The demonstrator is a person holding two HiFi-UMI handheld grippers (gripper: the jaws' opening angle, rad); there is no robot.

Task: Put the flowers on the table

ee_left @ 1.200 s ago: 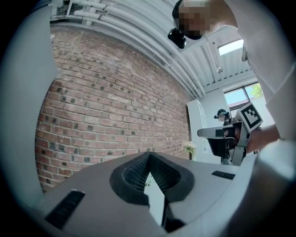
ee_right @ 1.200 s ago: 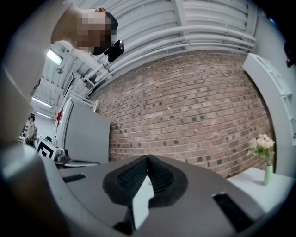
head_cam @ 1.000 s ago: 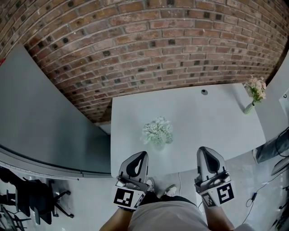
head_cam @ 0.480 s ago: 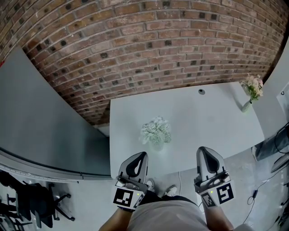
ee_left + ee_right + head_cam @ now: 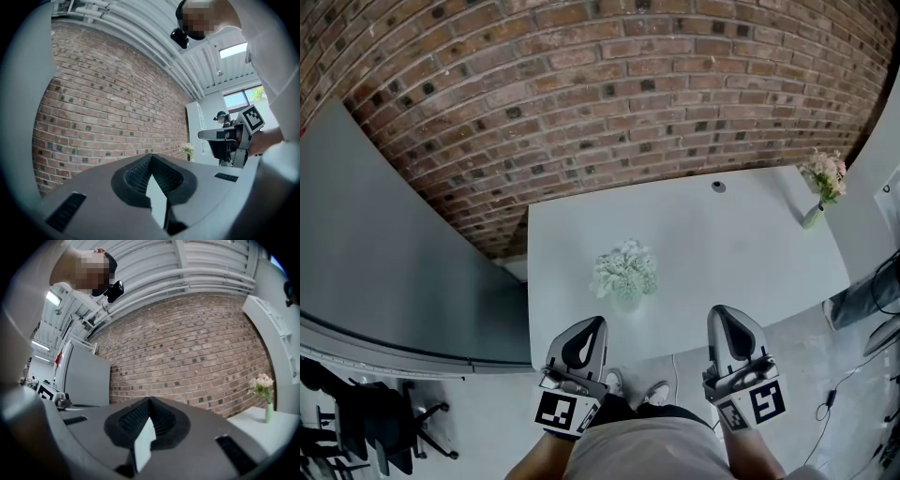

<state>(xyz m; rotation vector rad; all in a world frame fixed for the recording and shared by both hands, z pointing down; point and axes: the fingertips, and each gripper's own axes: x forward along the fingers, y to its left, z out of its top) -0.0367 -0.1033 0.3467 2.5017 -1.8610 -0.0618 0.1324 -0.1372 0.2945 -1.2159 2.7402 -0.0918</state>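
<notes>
Unmoved left claw [image 5: 590, 326], right claw [image 5: 724, 317], both closed

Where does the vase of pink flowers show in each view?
Head view: the vase of pink flowers upper right, at a far corner of the table.
Left gripper view: the vase of pink flowers tiny, just right of centre.
Right gripper view: vase of pink flowers at the right edge.
Shared landmark: the brick wall.

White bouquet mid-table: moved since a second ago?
No. The white flower bouquet holds its place off the near-left corner of the white table.
</notes>
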